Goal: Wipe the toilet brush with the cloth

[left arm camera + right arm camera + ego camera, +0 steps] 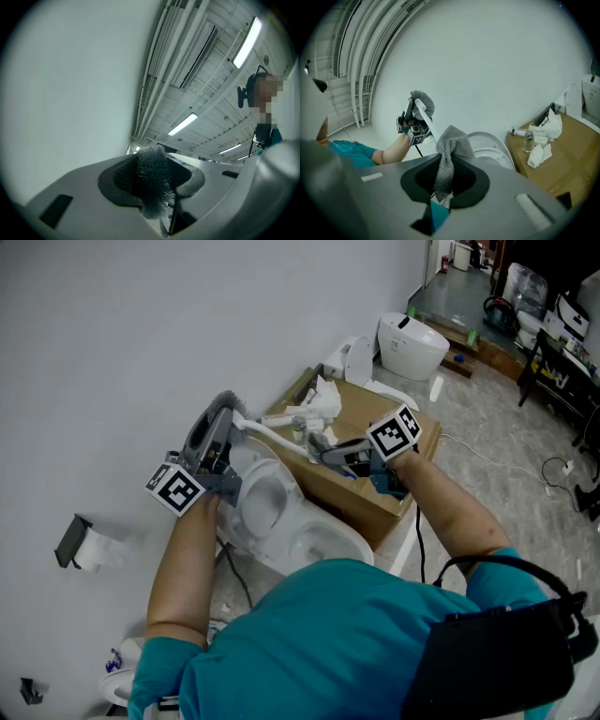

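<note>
Head view: left gripper (217, 423) is holding the toilet brush (267, 434) above the toilet (319, 545), right gripper (325, 452) sitting by its white handle. Left gripper view: jaws are clamping bristles (152, 185). Right gripper view: jaws are pinching the grey cloth (451, 150).

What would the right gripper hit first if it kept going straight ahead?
Probably the toilet brush's white handle, just beyond the cloth it grips. Depth is unclear, so it might miss and reach the toilet.
</note>
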`<state>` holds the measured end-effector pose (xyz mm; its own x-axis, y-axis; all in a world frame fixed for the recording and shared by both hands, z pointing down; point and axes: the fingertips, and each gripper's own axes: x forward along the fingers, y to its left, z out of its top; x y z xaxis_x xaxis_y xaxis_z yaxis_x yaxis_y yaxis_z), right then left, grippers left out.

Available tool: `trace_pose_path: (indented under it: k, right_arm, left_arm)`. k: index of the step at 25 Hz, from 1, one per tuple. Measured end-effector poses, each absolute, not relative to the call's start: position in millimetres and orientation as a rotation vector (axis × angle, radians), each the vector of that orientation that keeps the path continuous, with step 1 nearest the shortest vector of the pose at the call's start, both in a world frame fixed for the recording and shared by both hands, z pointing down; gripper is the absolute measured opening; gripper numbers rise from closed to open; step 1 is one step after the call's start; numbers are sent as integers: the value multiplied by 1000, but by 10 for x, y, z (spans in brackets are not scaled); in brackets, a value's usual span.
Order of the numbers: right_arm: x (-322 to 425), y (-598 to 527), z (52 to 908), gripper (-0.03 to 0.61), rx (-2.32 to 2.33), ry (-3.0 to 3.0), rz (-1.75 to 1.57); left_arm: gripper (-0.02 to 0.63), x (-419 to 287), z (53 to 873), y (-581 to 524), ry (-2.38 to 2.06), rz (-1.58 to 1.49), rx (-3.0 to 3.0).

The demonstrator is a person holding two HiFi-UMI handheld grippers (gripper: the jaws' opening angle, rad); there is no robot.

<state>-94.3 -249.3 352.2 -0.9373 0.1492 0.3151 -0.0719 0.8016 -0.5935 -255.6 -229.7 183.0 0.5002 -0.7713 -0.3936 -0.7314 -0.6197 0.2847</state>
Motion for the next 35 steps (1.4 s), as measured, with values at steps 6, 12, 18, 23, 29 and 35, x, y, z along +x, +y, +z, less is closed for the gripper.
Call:
trace_pose_path:
  k: [6, 12, 18, 23, 29, 35]
  right_arm:
    - [-918, -2479, 3548, 21, -56, -2636, 898]
    - [-886, -2457, 3573, 21, -50, -2630, 911]
    - [-836, -2479, 3648, 21, -45, -2621, 923]
    - [-786, -2457, 3676, 21, -38, -2613, 938]
    - [-722, -2457, 3737, 21, -23, -2602, 954]
    - [-627, -2466, 3843, 21, 1, -2586, 973]
  left_arm:
    - [158, -2600, 1828, -2281, -1340, -780, 2637]
    - [157, -2672, 1789, -2257, -1358, -799, 2626]
    - [156, -2743, 1788, -2274, -1357, -840, 2606]
    - [156, -2783, 1745, -2241, -1372, -857, 2602]
    - [156, -2882, 1683, -2215, -1409, -874, 2594]
    - [156, -2978, 1676, -2205, -1403, -929, 2565]
